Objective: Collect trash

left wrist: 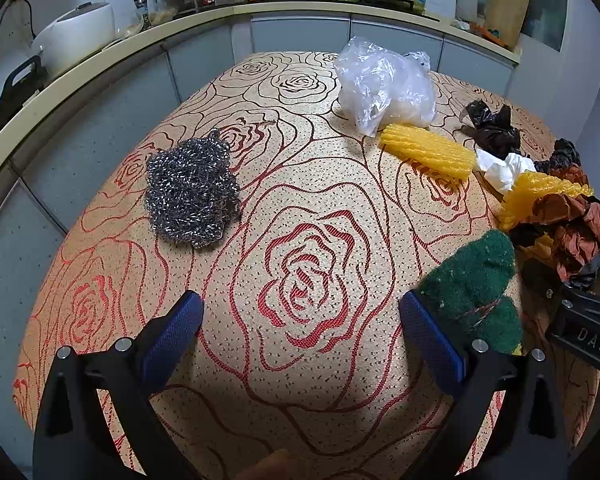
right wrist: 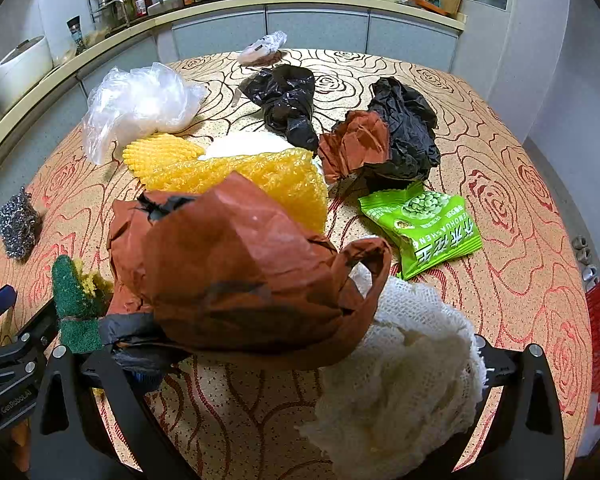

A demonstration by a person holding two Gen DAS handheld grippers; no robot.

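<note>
I am viewing both wrist feeds over the bench [left wrist: 112, 216], which is wearing a tan cloth with red rose outlines. The left tongs [left wrist: 300, 336] are hanging wide apart above the cloth with nothing between the blue pads [left wrist: 172, 340]. In the left view a steel wool scourer [left wrist: 192, 188] is lying at 10 o'clock from centre, well apart from the rest. A green scouring sponge [left wrist: 474, 280] is sitting at 4 o'clock, just beside the right-hand pad; I cannot tell whether it is touching. A clear plastic bag [left wrist: 384, 84] is resting at 1 o'clock, with yellow foam netting [left wrist: 428, 150] just below it and a white tissue [left wrist: 504, 168] beside that. In the right view the right tongs [right wrist: 300, 364] are mostly covered: a crumpled brown paper bag [right wrist: 236, 264] is filling the space between the arms, its dark lower edge lying against the left arm, so the tongs appear to be gripping it, though the tips are hidden. A white mesh cloth [right wrist: 400, 376] is draping over the right arm at 5 o'clock. A green snack packet [right wrist: 424, 224] is lying at 3 o'clock, and black plastic bags [right wrist: 288, 100] are sitting at 12 to 1 o'clock, one beside a second brown paper wad [right wrist: 356, 144].
</note>
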